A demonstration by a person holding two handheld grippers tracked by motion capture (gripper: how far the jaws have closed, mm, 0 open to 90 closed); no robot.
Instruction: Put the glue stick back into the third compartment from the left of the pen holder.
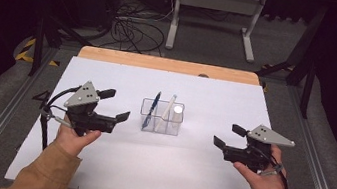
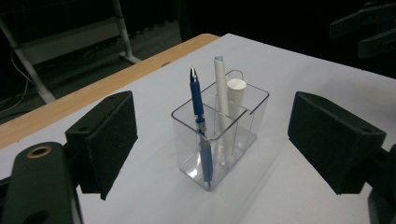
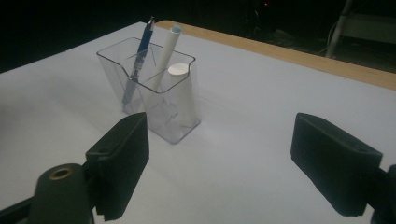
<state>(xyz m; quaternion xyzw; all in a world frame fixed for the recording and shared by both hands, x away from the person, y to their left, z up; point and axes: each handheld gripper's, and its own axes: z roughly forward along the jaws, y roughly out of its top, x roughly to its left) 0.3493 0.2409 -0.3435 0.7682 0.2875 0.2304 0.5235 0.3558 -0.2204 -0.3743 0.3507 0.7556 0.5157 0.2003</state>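
Seemingly between steps: both the left gripper [image 1: 115,105] and right gripper [image 1: 228,136] hold their jaws apart and empty, at nine and three o'clock of the clear holder [image 1: 161,117] mid-surface. Next, reaching for its blue pen [image 1: 152,109] needs a top-down approach.

In the high view, the holder [image 1: 162,117] at the table's centre is too small to tell its dividers. At 6 o'clock both sleeves [image 1: 47,173] are cut off by the bottom edge. At 12 o'clock the floor cables [image 1: 133,31] fade into darkness.
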